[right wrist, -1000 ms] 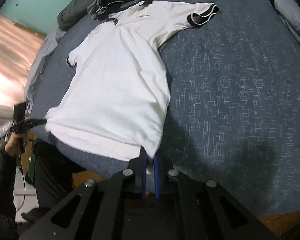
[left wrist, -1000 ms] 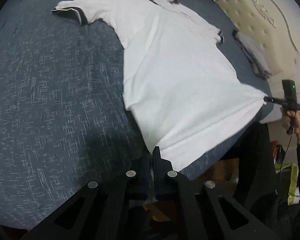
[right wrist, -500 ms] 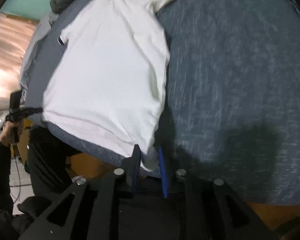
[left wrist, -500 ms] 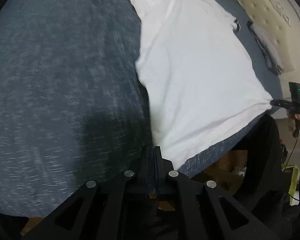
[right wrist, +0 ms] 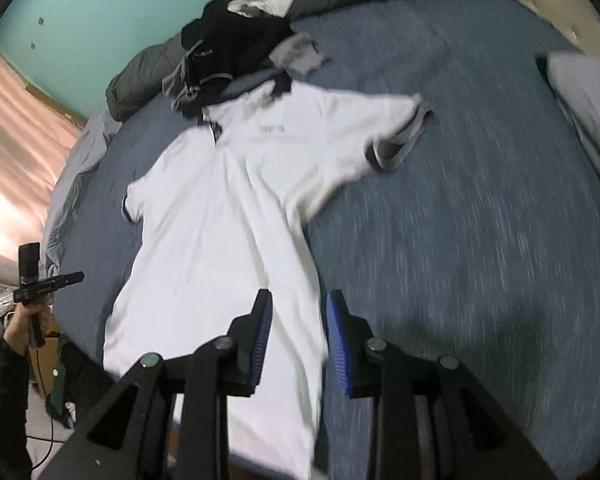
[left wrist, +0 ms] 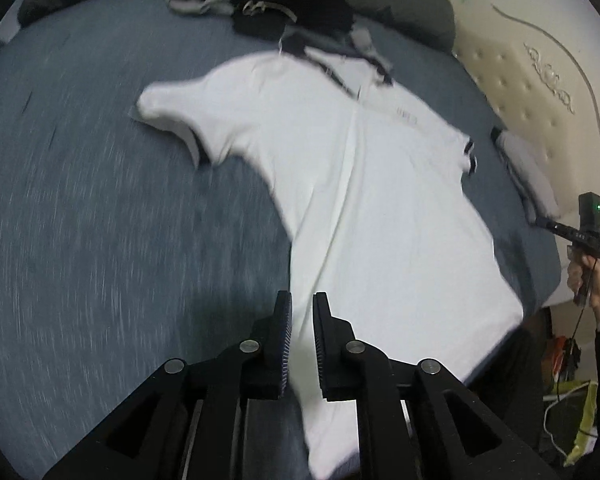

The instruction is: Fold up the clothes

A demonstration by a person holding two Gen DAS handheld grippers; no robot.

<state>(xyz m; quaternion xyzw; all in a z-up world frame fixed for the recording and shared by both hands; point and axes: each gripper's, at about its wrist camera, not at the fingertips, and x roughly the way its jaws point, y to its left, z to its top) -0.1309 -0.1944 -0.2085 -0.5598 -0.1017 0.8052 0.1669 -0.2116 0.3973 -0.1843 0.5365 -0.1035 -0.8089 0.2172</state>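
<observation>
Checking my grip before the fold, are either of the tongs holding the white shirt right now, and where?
Neither. Both left tongs and right tongs have just been opening; white shirt lies on the bed, its hem corners unpinched.

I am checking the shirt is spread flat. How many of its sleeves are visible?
2: one sleeve lies spread on the blue bed; the other sleeve lies flat toward the headboard side.

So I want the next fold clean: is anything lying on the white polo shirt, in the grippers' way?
Only at the collar: the pile of dark clothes overlaps the white polo shirt there. Its body and sleeves look unobstructed.
</observation>
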